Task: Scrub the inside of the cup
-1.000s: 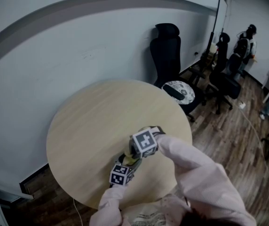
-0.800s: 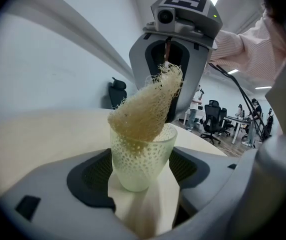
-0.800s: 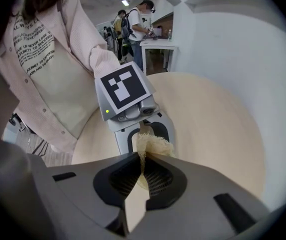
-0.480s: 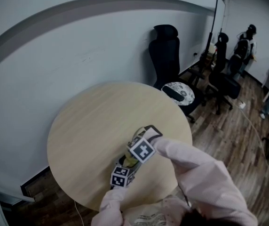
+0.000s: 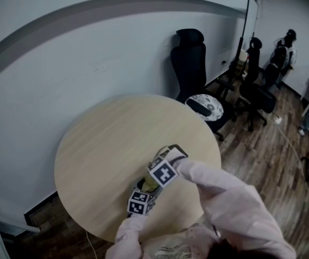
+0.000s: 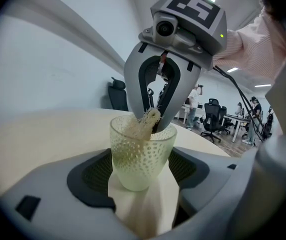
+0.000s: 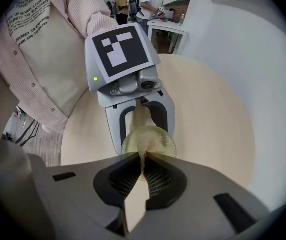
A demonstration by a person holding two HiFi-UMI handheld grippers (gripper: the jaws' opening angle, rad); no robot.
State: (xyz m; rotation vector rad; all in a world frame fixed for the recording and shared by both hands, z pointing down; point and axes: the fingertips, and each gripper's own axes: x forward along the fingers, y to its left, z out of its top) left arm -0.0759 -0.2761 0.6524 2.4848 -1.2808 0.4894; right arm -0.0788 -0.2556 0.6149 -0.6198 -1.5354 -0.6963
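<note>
Our left claw gripped the cup at wide spread; our right claw pinched the scrubber inside it. We judged scrubbing under way, unfinished.

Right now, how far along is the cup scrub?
Done: left gripper clamps the translucent pale-green dimpled cup; right gripper pinches a beige fibrous scrubber. In hand: the scrubber dips inside the rim. Left, probably: work the walls and bottom, then withdraw. How much is already scrubbed can't be seen.
</note>
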